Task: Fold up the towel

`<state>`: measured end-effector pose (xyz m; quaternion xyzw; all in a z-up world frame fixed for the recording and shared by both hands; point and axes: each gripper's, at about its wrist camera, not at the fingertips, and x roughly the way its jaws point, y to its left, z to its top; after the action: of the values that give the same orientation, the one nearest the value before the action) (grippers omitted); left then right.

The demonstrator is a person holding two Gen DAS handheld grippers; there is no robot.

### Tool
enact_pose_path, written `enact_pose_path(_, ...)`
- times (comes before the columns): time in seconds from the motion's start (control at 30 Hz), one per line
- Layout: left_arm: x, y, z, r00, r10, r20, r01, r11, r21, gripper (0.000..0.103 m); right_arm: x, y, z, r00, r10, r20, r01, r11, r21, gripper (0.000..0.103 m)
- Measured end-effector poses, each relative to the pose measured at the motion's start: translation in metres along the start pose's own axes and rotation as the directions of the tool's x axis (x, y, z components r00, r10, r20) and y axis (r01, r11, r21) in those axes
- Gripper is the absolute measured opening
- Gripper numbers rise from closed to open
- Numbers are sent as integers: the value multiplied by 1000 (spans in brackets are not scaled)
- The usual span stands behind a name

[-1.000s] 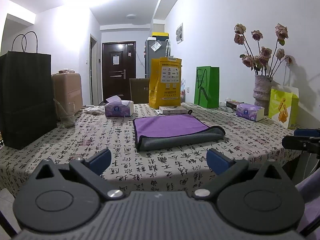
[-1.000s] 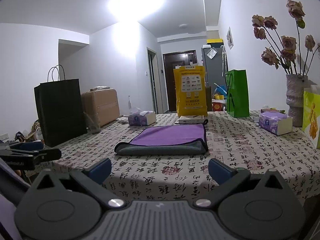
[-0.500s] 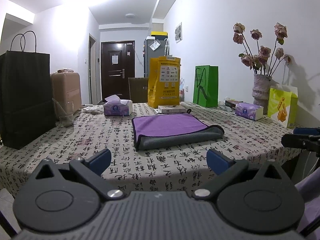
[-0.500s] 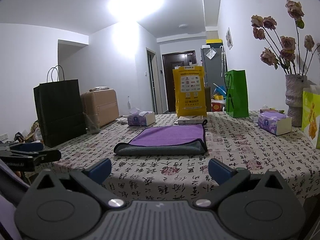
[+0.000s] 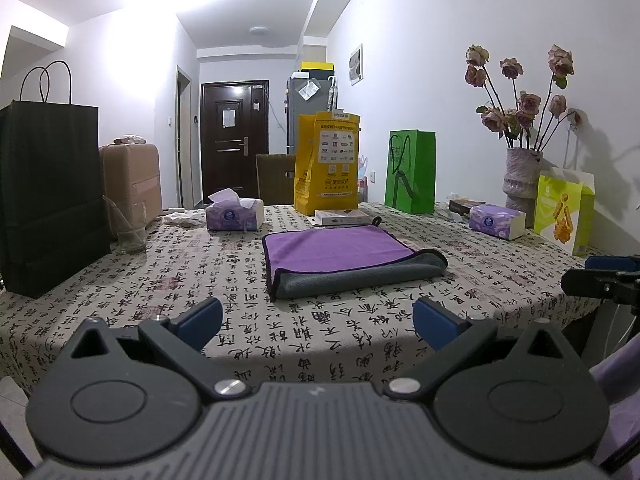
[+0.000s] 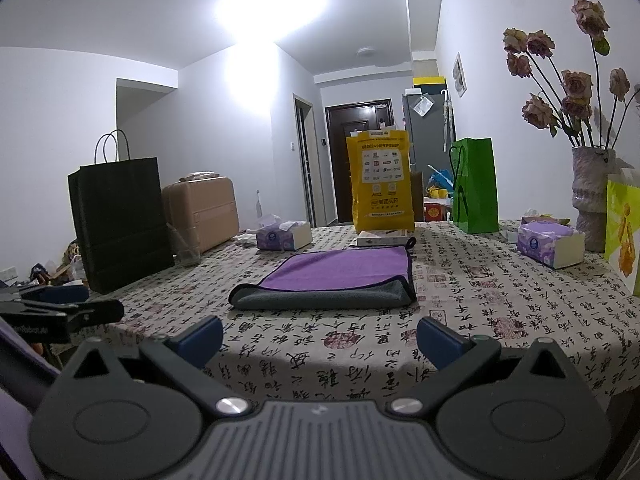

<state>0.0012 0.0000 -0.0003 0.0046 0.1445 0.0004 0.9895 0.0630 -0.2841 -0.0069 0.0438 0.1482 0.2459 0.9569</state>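
Room's lit by one overhead ceiling light (image 6: 272,4) that blows out to pure white glare in both views, with a bluish cast everywhere else; walls go grey further off; the roses (image 5: 520,92) throw a soft shadow on the wall by them; heavy fisheye bending at the edges, black corners; the table (image 5: 160,272) stays fairly sharp, far door a bit soft; the near edge of the tablecloth falls into shade

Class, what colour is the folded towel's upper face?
Purple towel, grey underside; clearest in the left wrist view.
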Motion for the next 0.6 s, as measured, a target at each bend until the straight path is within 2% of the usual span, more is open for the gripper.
enact_pose_path(0.6,1,-2,0,1000,-2,-3,2,1000,3,103,0,0,-1,1000,-1,1,1,1000,1,103)
